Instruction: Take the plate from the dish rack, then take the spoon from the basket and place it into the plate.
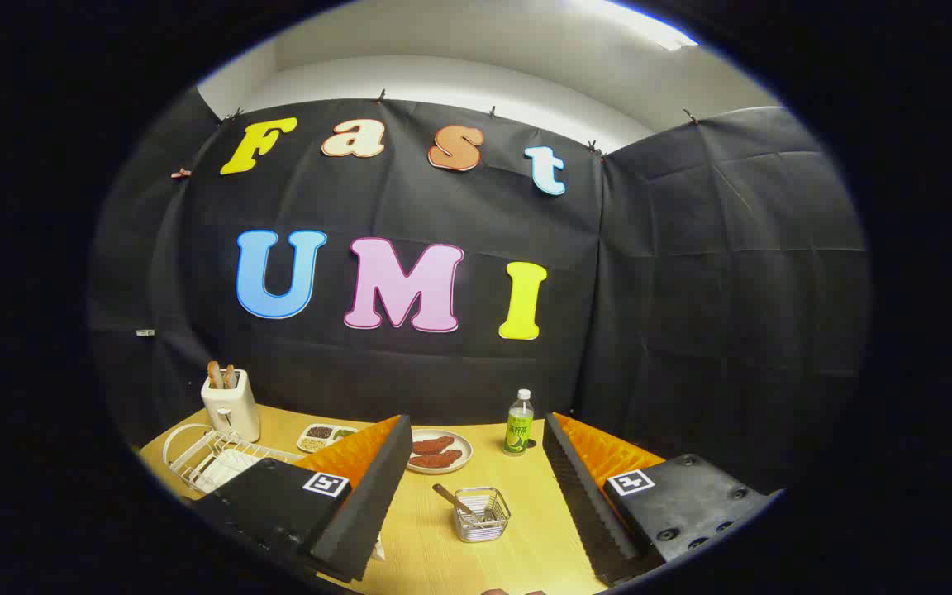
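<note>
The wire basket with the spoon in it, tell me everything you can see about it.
The basket is a small, squarish container of thin silvery wire, open at the top, standing upright on the pale wooden table. It sits between the open gripper fingers, touched by neither. A spoon leans inside it, its handle sticking out over the rim. Just beyond it lies a round plate of food, apart from it. Nothing else touches the basket.

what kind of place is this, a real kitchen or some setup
Likely a staged kitchen setup in a recording booth: black cloth walls surround a wooden table holding a toaster, dish rack and spoon basket. The gripper jaws stand open.
</note>
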Demonstrator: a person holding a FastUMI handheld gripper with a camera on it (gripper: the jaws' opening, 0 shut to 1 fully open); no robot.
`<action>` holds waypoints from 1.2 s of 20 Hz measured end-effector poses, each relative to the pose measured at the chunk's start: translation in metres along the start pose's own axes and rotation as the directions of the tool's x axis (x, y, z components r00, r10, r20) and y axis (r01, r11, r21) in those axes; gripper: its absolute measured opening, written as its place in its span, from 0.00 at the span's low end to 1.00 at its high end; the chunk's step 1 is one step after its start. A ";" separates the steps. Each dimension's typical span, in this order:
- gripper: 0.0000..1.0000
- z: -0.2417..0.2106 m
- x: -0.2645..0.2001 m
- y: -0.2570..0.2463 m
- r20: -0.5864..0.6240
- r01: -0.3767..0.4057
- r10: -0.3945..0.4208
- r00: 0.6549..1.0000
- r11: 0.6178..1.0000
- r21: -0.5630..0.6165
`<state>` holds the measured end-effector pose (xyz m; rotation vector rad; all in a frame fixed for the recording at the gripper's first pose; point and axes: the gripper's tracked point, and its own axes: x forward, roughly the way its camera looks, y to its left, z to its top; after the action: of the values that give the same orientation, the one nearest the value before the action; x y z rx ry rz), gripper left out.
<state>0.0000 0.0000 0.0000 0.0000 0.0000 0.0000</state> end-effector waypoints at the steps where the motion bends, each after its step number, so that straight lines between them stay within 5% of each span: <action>1: 0.97 0.001 0.001 0.001 0.001 -0.003 0.003 1.000 1.000 -0.002; 24: 0.97 -0.012 0.016 0.049 -0.086 -0.078 0.081 0.993 0.996 0.039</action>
<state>0.0161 0.0495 -0.0124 0.0360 0.0880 0.0801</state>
